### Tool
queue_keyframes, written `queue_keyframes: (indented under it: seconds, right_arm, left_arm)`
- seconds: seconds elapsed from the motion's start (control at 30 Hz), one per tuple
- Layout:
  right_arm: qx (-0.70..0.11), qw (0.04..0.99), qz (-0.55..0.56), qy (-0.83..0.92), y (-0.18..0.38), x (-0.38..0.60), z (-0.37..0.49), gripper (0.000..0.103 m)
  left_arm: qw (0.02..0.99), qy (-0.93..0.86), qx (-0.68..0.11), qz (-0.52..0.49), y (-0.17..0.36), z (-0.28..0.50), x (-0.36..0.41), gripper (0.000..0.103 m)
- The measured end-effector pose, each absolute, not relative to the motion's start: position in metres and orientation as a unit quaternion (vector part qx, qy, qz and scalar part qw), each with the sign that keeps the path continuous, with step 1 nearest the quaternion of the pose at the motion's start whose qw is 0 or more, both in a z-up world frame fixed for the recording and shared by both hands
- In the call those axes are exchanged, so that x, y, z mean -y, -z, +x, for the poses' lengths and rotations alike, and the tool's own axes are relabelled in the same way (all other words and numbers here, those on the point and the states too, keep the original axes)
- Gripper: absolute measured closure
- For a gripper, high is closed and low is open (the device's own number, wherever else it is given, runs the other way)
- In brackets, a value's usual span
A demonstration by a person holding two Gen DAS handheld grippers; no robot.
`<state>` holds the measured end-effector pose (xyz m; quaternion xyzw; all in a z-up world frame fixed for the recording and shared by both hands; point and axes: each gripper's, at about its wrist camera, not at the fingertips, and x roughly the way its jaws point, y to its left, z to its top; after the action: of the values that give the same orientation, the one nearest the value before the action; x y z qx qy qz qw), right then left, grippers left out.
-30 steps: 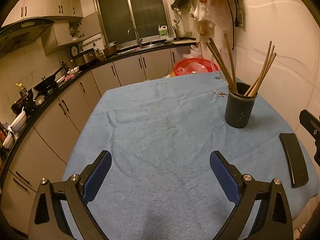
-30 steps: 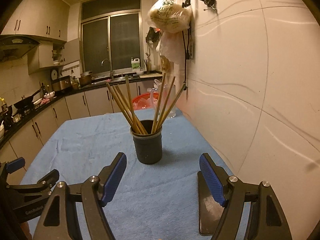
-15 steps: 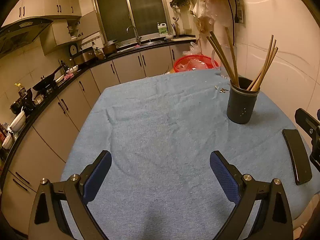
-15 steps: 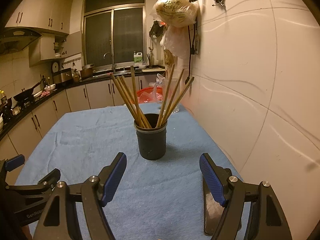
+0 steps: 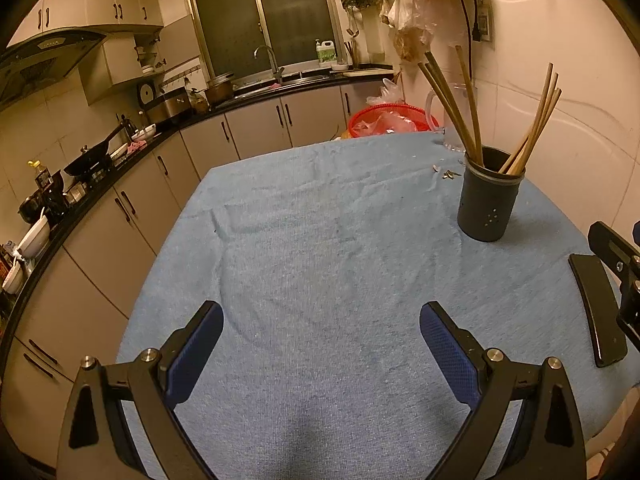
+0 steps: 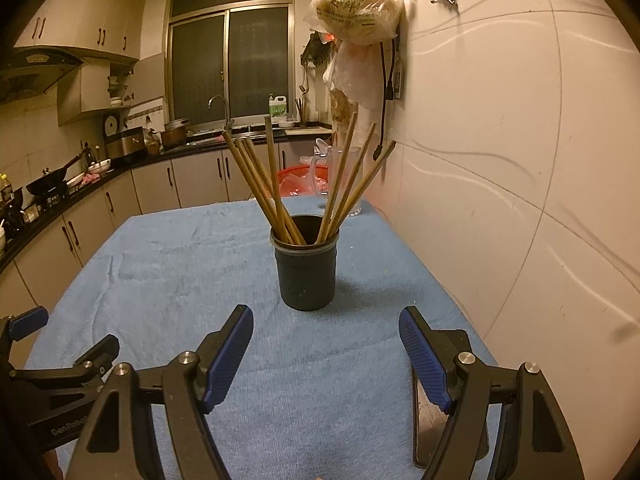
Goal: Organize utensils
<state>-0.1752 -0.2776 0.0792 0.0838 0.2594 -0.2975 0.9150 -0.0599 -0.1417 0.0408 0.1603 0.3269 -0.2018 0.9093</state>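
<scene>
- A dark holder [image 6: 307, 276] of wooden chopsticks [image 6: 256, 184] stands on the blue cloth [image 5: 320, 264], toward the far right, near the wall.
- Right gripper [image 6: 326, 354], jaws wide apart and empty, faces the holder.
- Left gripper [image 5: 320, 352] hangs open over bare cloth.
- A flat black slab [image 5: 598, 308] lies at the near right.

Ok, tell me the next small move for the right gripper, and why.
Probably ease the right gripper forward and up toward the chopsticks in the dark holder. Its fingers are open with nothing between them, the holder stands straight ahead on the blue cloth, and no loose utensils show elsewhere on the cloth.
</scene>
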Motion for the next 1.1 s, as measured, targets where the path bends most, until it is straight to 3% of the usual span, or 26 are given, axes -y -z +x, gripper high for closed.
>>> queue_keyframes:
  seconds: [1.1]
  right_arm:
    - [-0.269, 0.913, 0.086, 0.295, -0.0741, 0.2739, -0.1761, 0.025]
  left_arm:
    - [0.909, 0.205, -0.325, 0.160, -0.0413, -0.0658, 0.1344, 0.004]
